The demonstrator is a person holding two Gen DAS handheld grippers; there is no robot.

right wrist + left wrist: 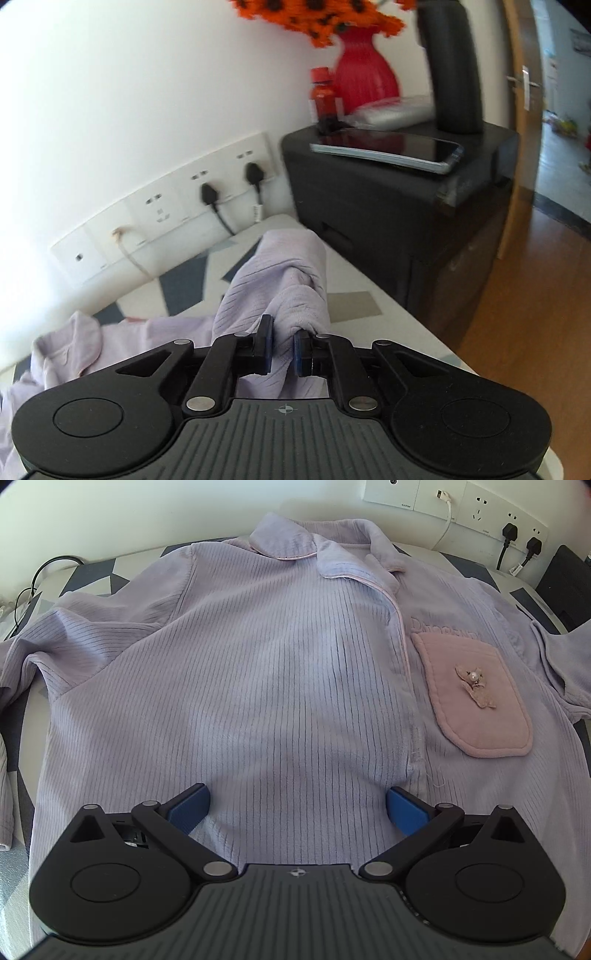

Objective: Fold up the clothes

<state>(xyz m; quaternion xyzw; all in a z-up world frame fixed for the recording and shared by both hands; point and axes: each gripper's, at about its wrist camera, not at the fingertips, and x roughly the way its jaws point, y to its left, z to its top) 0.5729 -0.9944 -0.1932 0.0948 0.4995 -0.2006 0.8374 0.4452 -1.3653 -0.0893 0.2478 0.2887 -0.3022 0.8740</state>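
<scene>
Now the lilac pyjama top (258, 672) lies spread front-up across the patterned table (354, 306), pink pocket (480, 698) showing; the left gripper (297, 808) hovers over its hem, jaws wide and empty, while the right gripper (282, 350) pinches a bunched sleeve (291, 273) tight, lifted off the tabletop.

red vase (364, 70) with orange flowers (317, 16) | phone (391, 149) on black cabinet (388, 210) | wall sockets (166, 218), two plugs in
</scene>
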